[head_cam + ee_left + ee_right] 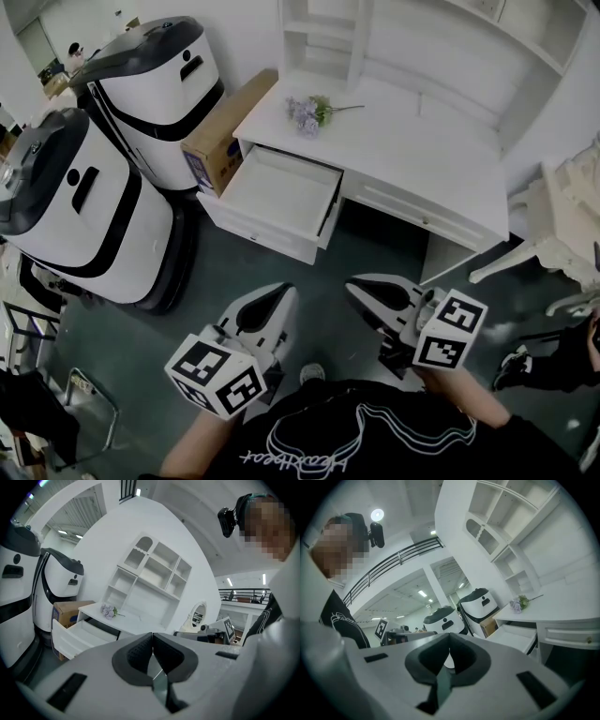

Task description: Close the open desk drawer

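The white desk (pixel 412 141) has its left drawer (pixel 281 192) pulled out, and the drawer looks empty. A small bunch of purple flowers (pixel 307 112) lies on the desktop above it. My left gripper (pixel 278 292) is held low over the dark floor, a little short of the drawer front, jaws shut on nothing. My right gripper (pixel 362 285) hangs beside it, in front of the desk's knee space, also shut and empty. The left gripper view has the drawer (pixel 77 637) to the left of the closed pads (pixel 140 651). In the right gripper view the drawer (pixel 513 637) lies to the right.
Two large white-and-black machines (pixel 155 84) (pixel 70 206) stand left of the desk, with a cardboard box (pixel 225 127) wedged between them and the desk. A white chair (pixel 558 230) is at the right. A metal chair frame (pixel 89 412) is at lower left.
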A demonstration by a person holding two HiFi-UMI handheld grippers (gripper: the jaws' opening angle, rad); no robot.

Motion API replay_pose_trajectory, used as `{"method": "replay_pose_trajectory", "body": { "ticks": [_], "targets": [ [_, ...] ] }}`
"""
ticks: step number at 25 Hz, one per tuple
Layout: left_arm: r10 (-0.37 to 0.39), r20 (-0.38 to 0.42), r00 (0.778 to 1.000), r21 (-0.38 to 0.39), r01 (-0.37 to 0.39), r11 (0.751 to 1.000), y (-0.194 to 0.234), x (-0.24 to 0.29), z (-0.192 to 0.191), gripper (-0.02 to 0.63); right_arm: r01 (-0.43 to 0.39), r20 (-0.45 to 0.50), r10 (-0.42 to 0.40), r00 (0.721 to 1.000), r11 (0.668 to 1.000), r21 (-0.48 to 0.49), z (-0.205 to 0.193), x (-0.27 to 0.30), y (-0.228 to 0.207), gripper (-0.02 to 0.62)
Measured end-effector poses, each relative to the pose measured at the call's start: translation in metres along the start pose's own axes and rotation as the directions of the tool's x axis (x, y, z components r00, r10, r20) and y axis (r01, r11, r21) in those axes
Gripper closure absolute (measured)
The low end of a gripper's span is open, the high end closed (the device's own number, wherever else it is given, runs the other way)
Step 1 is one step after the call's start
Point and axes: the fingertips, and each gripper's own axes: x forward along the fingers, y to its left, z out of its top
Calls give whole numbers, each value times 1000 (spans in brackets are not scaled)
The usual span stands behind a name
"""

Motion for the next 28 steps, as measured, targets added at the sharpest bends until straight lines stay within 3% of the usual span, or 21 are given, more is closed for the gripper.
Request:
{"method": "replay_pose_trajectory", "body": {
  "ticks": [10,16,21,28],
  "targets": [
    [25,14,1000,-48,-25,999,35,8,6,601,33,9,-33,999,999,-31,7,10,-14,589],
    [63,11,998,-34,-63,997,52,20,9,601,27,26,-27,999,999,-25,16,17,-33,589],
    [118,-11,993,17,-118,993,73,36,12,601,8,9,-8,1000,1000,-1,19,32,-60,589],
    [181,-49,982,-34,-182,983,107,66,10,601,-21,-28,22,999,999,37,24,53,-107,589]
  ]
}}
